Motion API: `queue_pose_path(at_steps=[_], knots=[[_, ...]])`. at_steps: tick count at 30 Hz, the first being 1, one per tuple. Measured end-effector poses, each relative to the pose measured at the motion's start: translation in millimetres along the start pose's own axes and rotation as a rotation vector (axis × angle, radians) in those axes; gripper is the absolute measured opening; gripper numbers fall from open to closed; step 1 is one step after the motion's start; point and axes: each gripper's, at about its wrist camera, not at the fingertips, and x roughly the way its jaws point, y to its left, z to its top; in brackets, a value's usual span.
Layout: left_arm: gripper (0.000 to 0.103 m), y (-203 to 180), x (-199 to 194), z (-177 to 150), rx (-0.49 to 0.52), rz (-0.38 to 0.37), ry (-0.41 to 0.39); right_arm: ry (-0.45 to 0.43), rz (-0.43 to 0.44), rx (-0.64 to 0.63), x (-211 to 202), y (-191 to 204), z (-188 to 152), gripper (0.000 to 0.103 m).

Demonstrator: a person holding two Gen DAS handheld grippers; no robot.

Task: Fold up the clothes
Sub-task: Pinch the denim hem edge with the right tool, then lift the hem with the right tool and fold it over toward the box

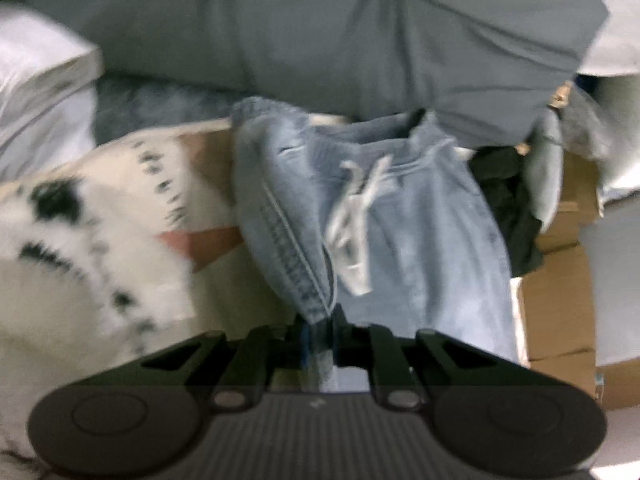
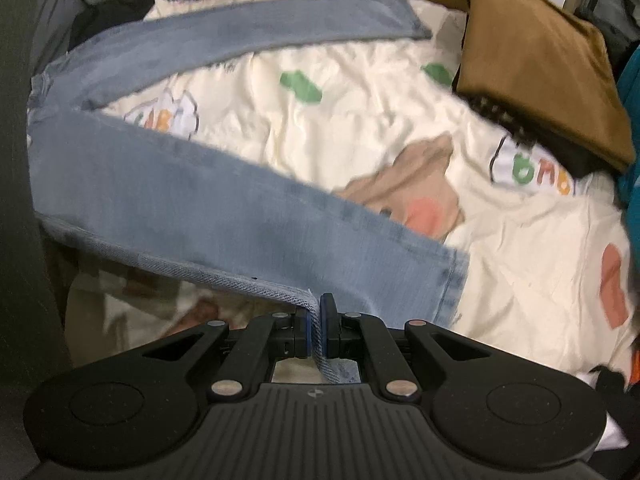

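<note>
In the right wrist view the right tool (image 2: 316,322) is clamped on the lower hem corner of one leg of the light blue jeans (image 2: 168,184), the denim pinched between its blue pads at the bottom centre of the frame. That leg runs as a long band from the tool up to the left edge of the frame, lifted slightly above the cream printed bedspread (image 2: 360,112). The second leg lies flat on the bedspread, its long axis going from the left edge to the upper right, hem end pointing toward the upper right. The two legs meet at the left, forming a V that opens to the right. A brown folded cloth (image 2: 540,72) sits at the upper right, at the bedspread's edge.

In the left wrist view the left tool (image 1: 320,336) is closed on a fold of the jeans' waist side seam at the bottom centre. The waistband with its white drawstring (image 1: 356,216) spreads upward from the tool, toward a person's grey garment (image 1: 340,28) filling the top. This view is blurred. Cardboard boxes (image 1: 560,304) stand at the right.
</note>
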Motion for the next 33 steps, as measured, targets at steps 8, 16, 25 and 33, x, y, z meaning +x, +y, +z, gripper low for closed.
queue_pose_path(at_steps=[8,16,25,33], knots=[[0.009,-45,-1,15,0.075,-0.071,-0.002,-0.083,-0.025,-0.022,-20,-7,51,0.001],[0.009,-83,8,30,0.092,-0.079,0.030,-0.128,-0.038,-0.037,-36,-13,95,0.001],[0.008,-124,4,41,0.147,-0.019,0.028,-0.196,-0.007,-0.040,-44,-32,150,0.001],[0.008,-163,5,52,0.150,0.003,0.013,-0.256,0.020,-0.022,-55,-46,191,0.001]])
